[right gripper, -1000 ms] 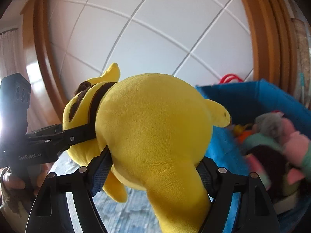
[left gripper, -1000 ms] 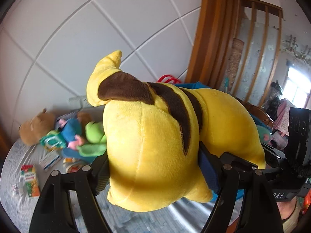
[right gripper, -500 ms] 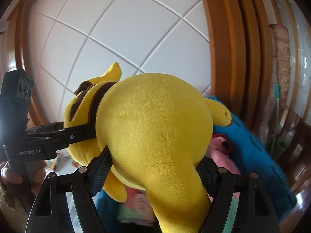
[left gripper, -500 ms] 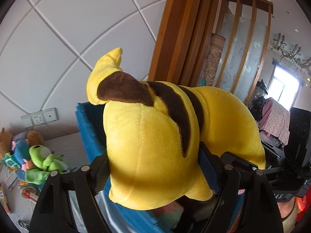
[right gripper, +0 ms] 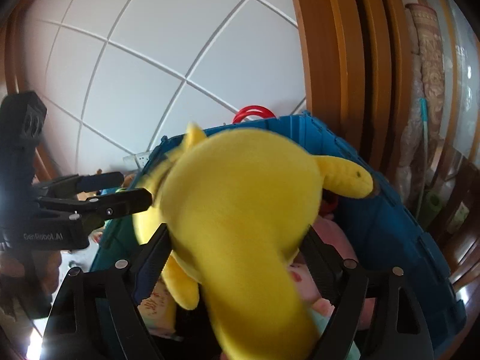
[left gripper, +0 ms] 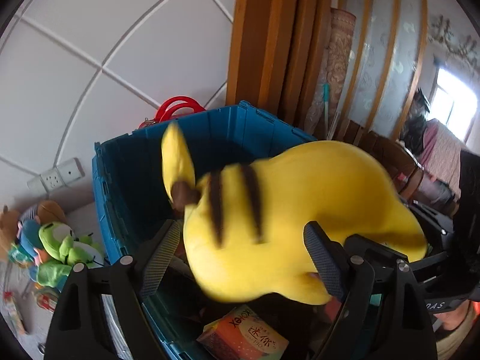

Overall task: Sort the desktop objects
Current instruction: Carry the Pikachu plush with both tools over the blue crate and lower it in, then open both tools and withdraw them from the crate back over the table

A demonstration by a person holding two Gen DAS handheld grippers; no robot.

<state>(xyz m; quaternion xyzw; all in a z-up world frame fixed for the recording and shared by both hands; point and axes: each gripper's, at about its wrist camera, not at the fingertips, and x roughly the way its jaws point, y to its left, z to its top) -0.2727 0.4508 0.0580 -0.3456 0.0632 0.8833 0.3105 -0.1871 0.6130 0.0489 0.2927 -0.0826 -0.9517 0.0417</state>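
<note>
Plush [left gripper: 300,210] blurs above blue crate [left gripper: 120,186] holding toys.

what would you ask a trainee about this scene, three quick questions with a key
1. True or false: the yellow plush is above the open blue bin.
2. Which of these lies in the bin below the plush in the left wrist view? A: an orange box. B: a glass bottle. C: a shoe.
3. Fill the gap: the green frog plush lies ___ the bin, on the surface beside it.

Key: 1 true; 2 A; 3 outside.
</note>
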